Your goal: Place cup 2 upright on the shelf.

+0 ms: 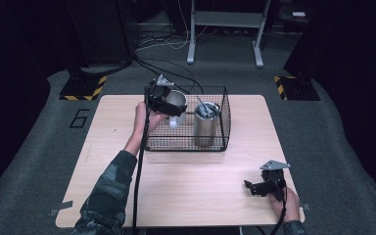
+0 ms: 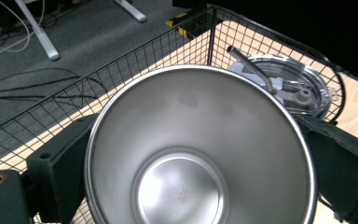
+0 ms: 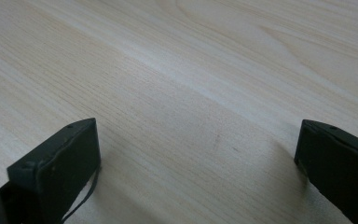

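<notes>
Two grippers | left gripper (image 1: 169,104) clamps steel cup (image 2: 200,149) over wire basket (image 1: 223,110), left of tumbler (image 1: 205,125) | right gripper (image 1: 254,188) spread wide, near-right on table (image 1: 191,191).

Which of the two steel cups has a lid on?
The tall tumbler standing in the wire basket, with a clear lid and straw. The mug held by the left gripper is open and empty.

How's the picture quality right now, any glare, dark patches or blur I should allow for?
High view: the table is evenly lit, the surroundings fall to black. Left gripper view: the steel cup, held between the jaws, fills the frame sharply, with soft reflections inside and no harsh glare; the lidded tumbler behind is clear. Right gripper view: wood grain sharp, near jaws slightly soft.
</notes>
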The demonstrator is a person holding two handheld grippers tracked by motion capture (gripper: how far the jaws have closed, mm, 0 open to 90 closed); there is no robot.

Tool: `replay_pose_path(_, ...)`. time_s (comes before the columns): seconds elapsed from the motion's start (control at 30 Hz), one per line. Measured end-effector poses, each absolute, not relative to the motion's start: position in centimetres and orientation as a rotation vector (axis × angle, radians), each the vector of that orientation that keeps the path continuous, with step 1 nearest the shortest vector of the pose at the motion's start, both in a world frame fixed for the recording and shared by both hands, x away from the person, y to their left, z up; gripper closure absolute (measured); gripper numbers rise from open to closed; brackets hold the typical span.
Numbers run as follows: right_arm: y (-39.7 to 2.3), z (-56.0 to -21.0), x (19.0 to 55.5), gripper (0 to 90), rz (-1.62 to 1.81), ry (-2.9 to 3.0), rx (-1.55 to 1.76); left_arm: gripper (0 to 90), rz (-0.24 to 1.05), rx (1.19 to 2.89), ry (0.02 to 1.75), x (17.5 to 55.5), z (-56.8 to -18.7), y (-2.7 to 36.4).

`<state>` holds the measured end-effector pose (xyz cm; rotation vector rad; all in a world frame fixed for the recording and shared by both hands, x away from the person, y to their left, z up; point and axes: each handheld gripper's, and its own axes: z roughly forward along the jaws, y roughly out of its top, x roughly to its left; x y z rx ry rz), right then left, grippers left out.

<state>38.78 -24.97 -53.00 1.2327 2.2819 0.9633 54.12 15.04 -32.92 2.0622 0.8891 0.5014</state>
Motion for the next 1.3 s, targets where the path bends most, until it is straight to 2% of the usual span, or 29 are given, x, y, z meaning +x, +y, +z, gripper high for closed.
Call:
replay_pose_path(0.67, -25.0, -53.0, 38.8, 0.0, 0.964, 2.282, 1.232, 5.9, 0.454, 2.093, 1.027, 58.0, -36.7, 15.0)
replay_pose_path(1.3, -25.0, -53.0, 38.8, 0.0, 0.964, 2.282, 1.232, 5.9, 0.416, 2.128, 1.112, 60.0, -39.8, 14.9)
